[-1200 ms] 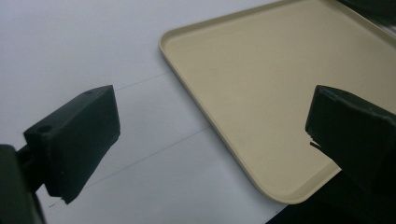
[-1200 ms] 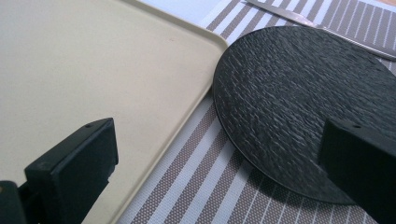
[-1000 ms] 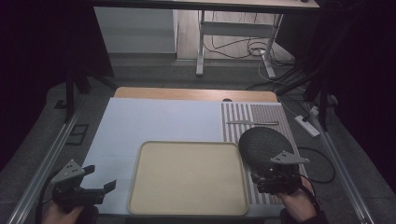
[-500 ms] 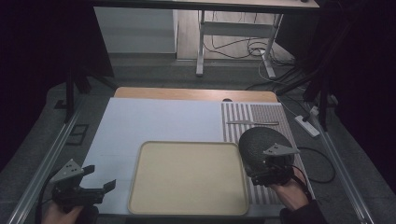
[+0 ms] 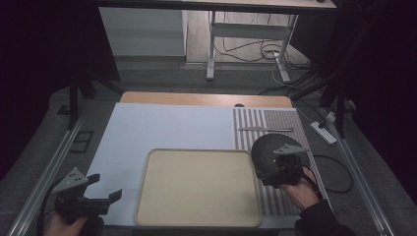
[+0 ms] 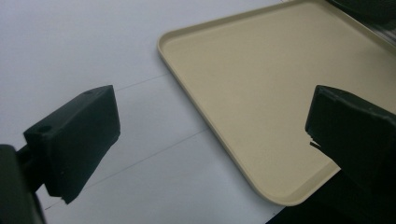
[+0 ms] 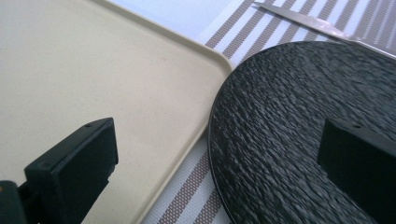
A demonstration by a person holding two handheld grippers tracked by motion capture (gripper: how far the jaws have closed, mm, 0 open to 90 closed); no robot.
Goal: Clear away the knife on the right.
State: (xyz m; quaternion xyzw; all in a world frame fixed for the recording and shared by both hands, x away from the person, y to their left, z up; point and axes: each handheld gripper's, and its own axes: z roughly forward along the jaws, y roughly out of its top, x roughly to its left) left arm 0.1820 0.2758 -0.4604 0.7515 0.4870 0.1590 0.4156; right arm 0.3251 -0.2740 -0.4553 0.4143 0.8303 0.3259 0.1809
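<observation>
Plate lies right of tray, on the mat; knife behind it.

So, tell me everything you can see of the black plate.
The plate is round, black and matte, with a rough, finely ridged surface and nothing on it. It lies flat on the striped mat, its left edge close beside the beige tray; whether they touch is unclear. A knife lies beyond it. The right gripper stands open over its near rim.

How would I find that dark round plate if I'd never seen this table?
Start at the big beige tray near the table's front edge. Right beside it lies a striped mat, and on that mat sits the black plate, under the right tool. It is round, dark and rough-textured, unlike the thin silvery knife behind it.
</observation>
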